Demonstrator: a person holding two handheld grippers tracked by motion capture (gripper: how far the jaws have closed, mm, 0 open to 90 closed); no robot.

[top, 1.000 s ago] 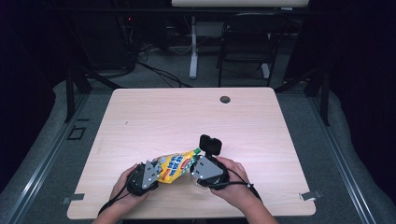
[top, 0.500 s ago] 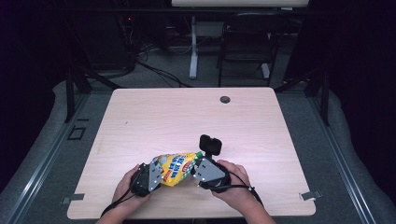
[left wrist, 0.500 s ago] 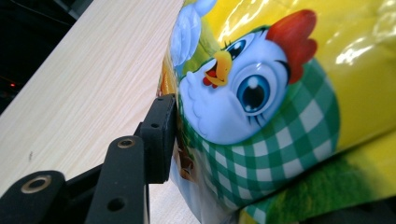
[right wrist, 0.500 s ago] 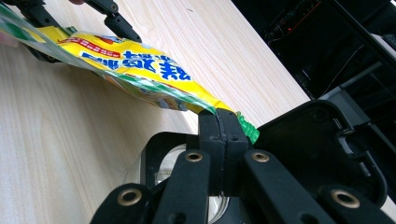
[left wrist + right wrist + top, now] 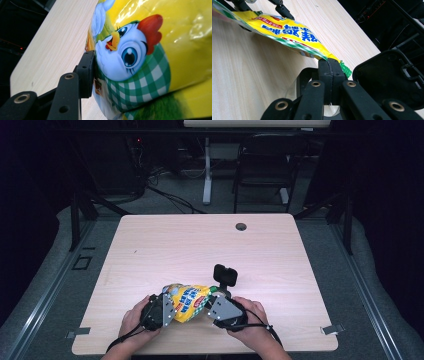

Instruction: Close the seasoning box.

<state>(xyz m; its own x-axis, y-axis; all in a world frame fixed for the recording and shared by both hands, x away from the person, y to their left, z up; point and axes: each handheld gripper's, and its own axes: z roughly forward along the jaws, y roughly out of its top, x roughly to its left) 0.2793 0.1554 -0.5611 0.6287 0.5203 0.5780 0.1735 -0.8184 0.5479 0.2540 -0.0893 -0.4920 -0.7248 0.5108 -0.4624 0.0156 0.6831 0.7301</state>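
A yellow snack bag (image 5: 187,301) printed with a cartoon chicken (image 5: 125,55) is stretched between my two grippers, just above the table's front edge. My left gripper (image 5: 167,305) takes its wide left end. One black pad (image 5: 86,72) presses on the bag's side, the other jaw is hidden behind the bag, and the jaws have just been closing on it. My right gripper (image 5: 329,63) is shut on the bag's thin green-edged seam (image 5: 342,66), at the bag's right end (image 5: 210,301). In the right gripper view the bag (image 5: 287,30) runs away to the left gripper's jaws at the top.
The light wooden table (image 5: 200,245) has a round cable hole (image 5: 241,226) near its far edge. A black boxy object (image 5: 225,275) stands upright just behind the right gripper and is close on the right in the right gripper view (image 5: 387,75). Chairs and cables lie beyond the table.
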